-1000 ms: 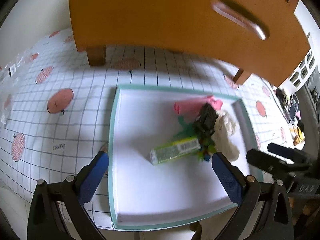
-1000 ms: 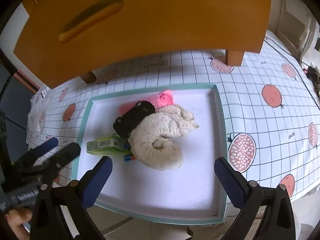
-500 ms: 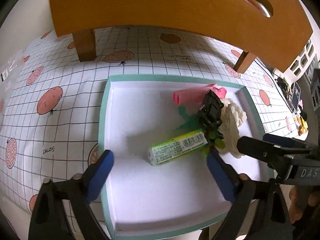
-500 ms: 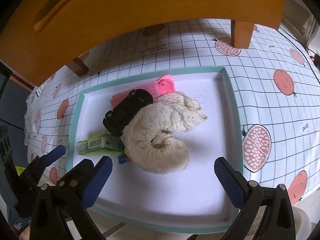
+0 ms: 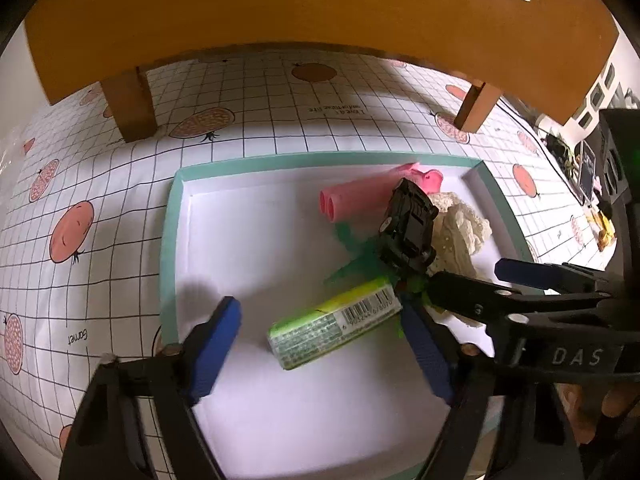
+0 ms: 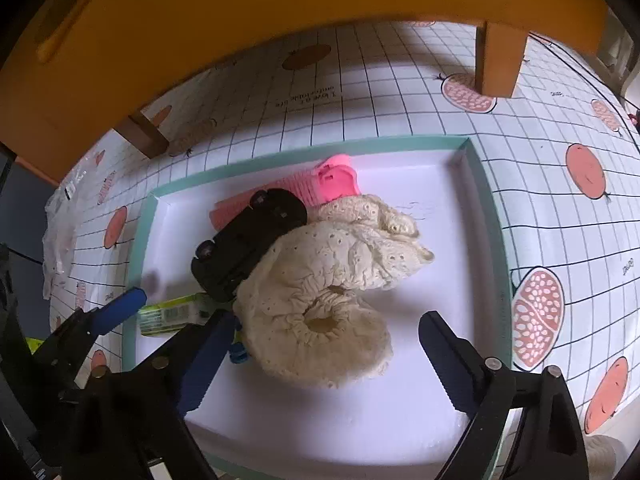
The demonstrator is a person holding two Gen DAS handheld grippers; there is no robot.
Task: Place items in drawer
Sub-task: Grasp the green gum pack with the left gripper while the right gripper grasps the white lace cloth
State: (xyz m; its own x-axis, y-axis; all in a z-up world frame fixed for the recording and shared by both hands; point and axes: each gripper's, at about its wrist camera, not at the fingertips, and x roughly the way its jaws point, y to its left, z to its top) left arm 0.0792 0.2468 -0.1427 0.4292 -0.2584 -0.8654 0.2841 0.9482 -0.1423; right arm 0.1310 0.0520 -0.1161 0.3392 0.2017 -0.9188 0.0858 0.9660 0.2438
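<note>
A shallow white tray with a teal rim (image 6: 490, 216) sits on a desk covered in a pomegranate-print grid cloth (image 6: 560, 208). In it, a cream lace fabric bundle (image 6: 332, 280) touches a black toy car (image 6: 248, 240), which lies over a pink ribbed comb-like item (image 6: 332, 180). The right hand-held gripper (image 6: 324, 344), jaws apart and just closing, straddles the bundle without pressing it. An orange wooden drawer unit (image 6: 240, 20) stands behind.

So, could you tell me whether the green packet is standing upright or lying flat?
Lying flat: the green packet rests lengthwise on the tray floor.
</note>
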